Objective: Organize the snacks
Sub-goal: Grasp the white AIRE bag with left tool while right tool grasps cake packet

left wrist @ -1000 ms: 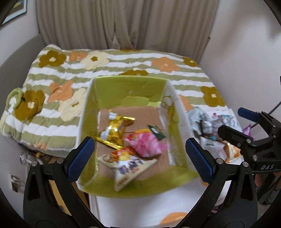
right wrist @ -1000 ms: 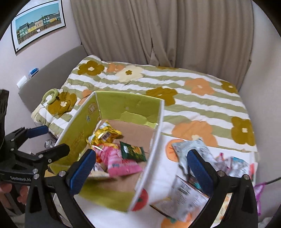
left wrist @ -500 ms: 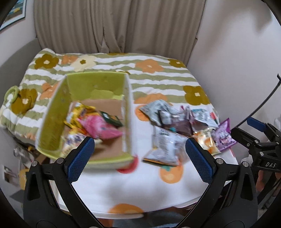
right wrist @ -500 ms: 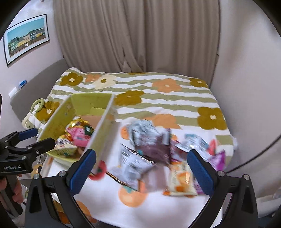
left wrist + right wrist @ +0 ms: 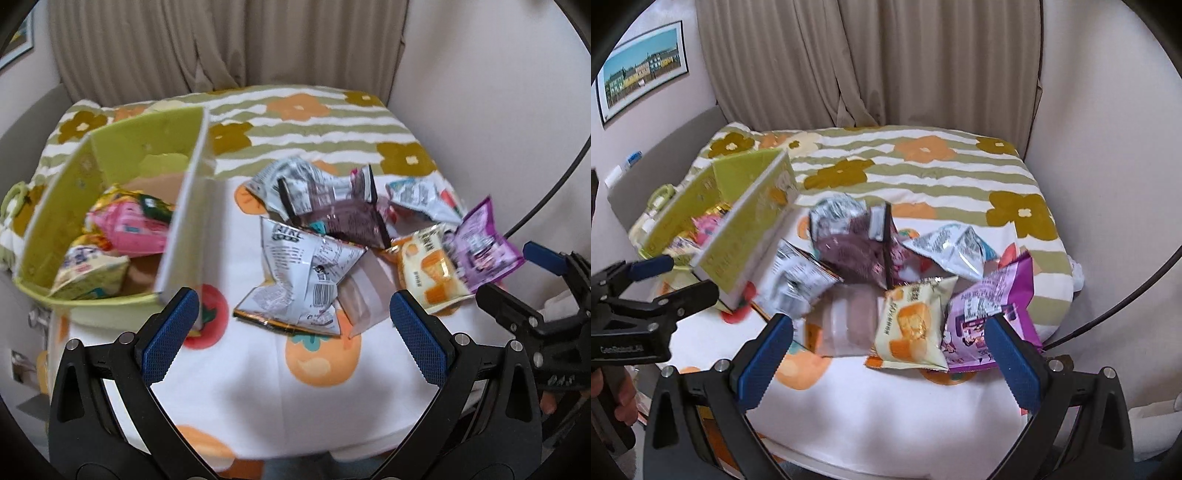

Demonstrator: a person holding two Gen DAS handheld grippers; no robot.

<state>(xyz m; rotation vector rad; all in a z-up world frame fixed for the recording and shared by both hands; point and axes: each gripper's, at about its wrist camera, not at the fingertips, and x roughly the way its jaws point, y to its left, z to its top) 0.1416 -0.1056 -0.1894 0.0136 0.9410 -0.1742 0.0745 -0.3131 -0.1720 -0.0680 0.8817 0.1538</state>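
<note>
A green cardboard box [image 5: 55, 192] [image 5: 738, 243] stands at the table's left and holds several snack packets, among them a pink one [image 5: 129, 229]. A loose pile of packets lies to its right: a silver bag [image 5: 299, 280], a dark maroon one [image 5: 347, 218], a yellow-orange one [image 5: 428, 273] [image 5: 912, 325] and a purple one [image 5: 480, 247] [image 5: 990, 302]. My left gripper [image 5: 295, 336] is open and empty, above the near table edge facing the silver bag. My right gripper [image 5: 890, 358] is open and empty, just in front of the yellow-orange packet.
The table [image 5: 258, 384] has a white cloth with orange fruit prints. Behind it is a bed [image 5: 923, 166] with a striped flower cover, then curtains. A wall is close on the right. A black cable [image 5: 1126, 295] hangs at the right.
Both grippers have swung right, from facing the green box to facing the loose pile of packets, and moved nearer to it. Both stay open and empty.
</note>
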